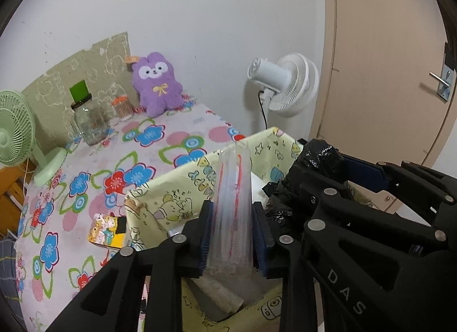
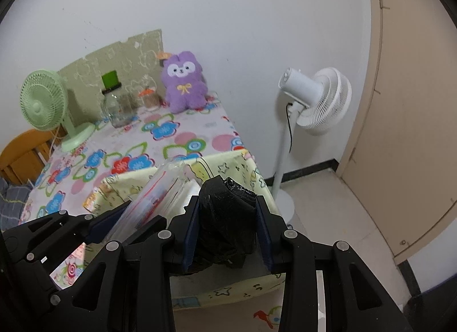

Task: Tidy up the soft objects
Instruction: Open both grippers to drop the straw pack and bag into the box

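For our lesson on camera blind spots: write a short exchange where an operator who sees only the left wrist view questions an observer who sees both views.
Operator: Is the black bag really gripped on both sides?
Observer: Yes. The right gripper has the black bag squeezed between its two pads.
Operator: What does the white fan stand on?
Observer: The white fan has a slim pole running down to a round base on the floor.
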Tool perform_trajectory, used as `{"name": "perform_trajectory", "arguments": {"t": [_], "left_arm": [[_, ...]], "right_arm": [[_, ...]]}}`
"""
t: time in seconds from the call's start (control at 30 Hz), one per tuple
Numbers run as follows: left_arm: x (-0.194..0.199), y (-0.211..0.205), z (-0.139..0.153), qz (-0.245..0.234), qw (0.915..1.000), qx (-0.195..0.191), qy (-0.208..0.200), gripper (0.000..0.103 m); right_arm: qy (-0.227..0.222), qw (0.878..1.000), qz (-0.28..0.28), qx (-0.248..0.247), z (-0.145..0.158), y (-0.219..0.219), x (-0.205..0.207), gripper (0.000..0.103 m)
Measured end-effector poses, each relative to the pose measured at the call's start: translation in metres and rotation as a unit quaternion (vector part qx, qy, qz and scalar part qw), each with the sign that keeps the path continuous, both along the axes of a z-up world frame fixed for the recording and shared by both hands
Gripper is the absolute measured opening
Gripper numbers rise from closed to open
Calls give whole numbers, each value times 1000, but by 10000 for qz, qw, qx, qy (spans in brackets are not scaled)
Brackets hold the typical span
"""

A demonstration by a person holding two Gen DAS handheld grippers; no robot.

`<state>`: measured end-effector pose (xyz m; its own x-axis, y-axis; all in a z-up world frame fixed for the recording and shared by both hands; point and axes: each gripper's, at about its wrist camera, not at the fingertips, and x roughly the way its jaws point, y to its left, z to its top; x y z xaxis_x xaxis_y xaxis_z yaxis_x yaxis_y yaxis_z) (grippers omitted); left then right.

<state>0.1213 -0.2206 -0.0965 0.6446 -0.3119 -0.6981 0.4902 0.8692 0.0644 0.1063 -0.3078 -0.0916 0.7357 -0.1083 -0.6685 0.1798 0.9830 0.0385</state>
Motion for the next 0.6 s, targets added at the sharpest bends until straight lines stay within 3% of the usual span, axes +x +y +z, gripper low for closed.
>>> {"name": "perform_trajectory", "arguments": {"t": [0.1, 0.13, 0.17, 0.23, 0.3, 0.6], "left_arm": [[2, 0, -4, 47, 10000, 73, 14, 44], [3, 0, -5, 66, 9999, 90, 17, 56], [2, 1, -5, 85, 9999, 107, 12, 68], [1, 2, -5, 55, 10000, 72, 20, 76], [0, 3, -4, 19, 10000, 46, 44, 80], [-8, 14, 4, 65, 10000, 20, -67, 90]], "right_arm": [[94, 9999, 26, 28, -6, -1, 3, 44], [107, 9999, 37, 35, -7, -1, 4, 46], [127, 9999, 62, 41, -8, 0, 4, 51], [124, 9998, 123, 105, -8, 0, 4, 60], [106, 9997, 147, 135, -8, 0, 4, 71], [6, 9998, 170, 33, 1, 13, -3, 86]]}}
